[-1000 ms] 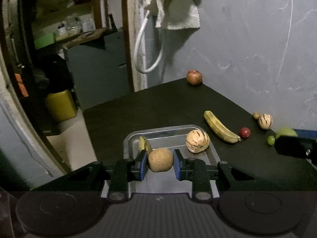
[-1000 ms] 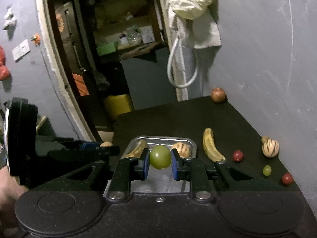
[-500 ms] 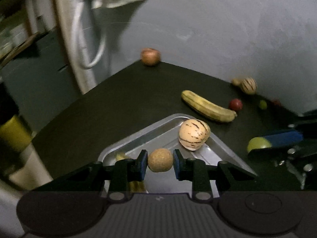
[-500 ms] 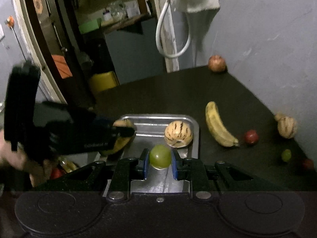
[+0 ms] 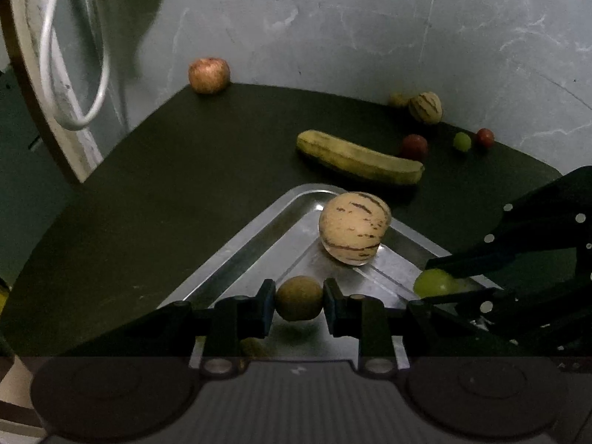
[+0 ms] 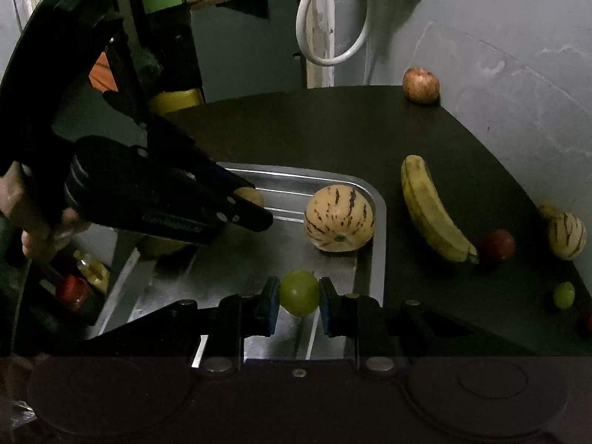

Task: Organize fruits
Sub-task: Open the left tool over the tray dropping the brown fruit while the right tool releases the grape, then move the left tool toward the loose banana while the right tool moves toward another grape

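The dark counter (image 6: 296,129) holds a metal tray (image 6: 377,259), a banana (image 6: 433,211), an apple (image 6: 420,85) and small fruits.

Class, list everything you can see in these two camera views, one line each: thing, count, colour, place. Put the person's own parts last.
Table: one, black, against the grey wall.
Tray: one, silver metal, on the table.
Striped melon: one, cream, in the tray.
Second striped melon: one, cream, on the table by the wall.
Banana: one, yellow, on the table beside the tray.
Apple: one, reddish, far table corner.
Loose green grape: one, on the table.
Red round fruit: one at the banana's tip.
Held green fruit: one, over the tray.
Brown round fruit: one, over the tray.
Cable loop: one, white, hanging.
Left hand-held gripper: black, shut on the brown fruit.
Right hand-held gripper: black, shut on the green fruit.
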### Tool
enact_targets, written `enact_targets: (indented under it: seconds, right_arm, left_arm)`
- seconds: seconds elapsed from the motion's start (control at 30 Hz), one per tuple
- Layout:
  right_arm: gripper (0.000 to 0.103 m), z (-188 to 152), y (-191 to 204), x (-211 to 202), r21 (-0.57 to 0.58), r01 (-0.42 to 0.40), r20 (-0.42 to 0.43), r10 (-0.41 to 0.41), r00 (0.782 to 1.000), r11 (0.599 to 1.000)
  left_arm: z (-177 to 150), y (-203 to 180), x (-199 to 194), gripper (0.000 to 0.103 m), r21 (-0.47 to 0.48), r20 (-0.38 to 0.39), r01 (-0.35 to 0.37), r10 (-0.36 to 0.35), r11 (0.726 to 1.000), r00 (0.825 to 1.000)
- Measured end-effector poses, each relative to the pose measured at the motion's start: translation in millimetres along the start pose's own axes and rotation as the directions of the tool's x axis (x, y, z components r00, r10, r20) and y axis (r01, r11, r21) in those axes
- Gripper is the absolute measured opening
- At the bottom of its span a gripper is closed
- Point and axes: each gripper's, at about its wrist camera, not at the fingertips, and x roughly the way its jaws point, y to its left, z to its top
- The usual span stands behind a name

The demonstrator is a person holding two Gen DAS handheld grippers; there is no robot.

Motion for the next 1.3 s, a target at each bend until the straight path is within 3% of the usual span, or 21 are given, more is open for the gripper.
enact_targets:
  seconds: [0.37, 0.5, 0.6, 0.8, 1.03, 1.3]
  right_arm:
    - [0.025, -1, 5, 19, -0.022, 0.005, -0.035, -0.006, 0.999, 1.000]
    - [0.025, -2, 5, 22, -0.016, -0.005, -0.041, 0.004, 0.999, 1.000]
    - [0.036, -3, 3, 22, -0.012, -0.010, -0.032, 0.010, 0.999, 1.000]
    - [0.038, -3, 2, 18, -0.016, -0.013, -0.026, 0.012, 1.000, 1.000]
    - [0.061, -5, 4, -3, -0.042, -0.017, 0.000, 0.017, 1.000, 0.999]
    - [0.088, -12, -17, -52, 0.067, -0.019, 0.064, 0.015, 0.998, 0.998]
  left_arm:
    - [-4, 5, 12, 0.031, 0.026, -0.025, 0.004, -0.004, 1.000, 1.000]
    - [-4, 5, 12, 0.042, 0.034, -0.026, -0.003, 0.004, 0.999, 1.000]
    - [-3, 6, 11, 0.046, 0.023, -0.024, 0.000, 0.001, 1.000, 1.000]
    - [-1, 6, 4, 0.049, 0.006, -0.009, 0.006, -0.006, 1.000, 1.000]
    - [8, 8, -21, 0.076, -0.089, 0.063, -0.003, 0.009, 0.996, 0.998]
    - [9, 7, -58, 0.089, -0.295, 0.156, 0.002, 0.046, 0.956, 0.987]
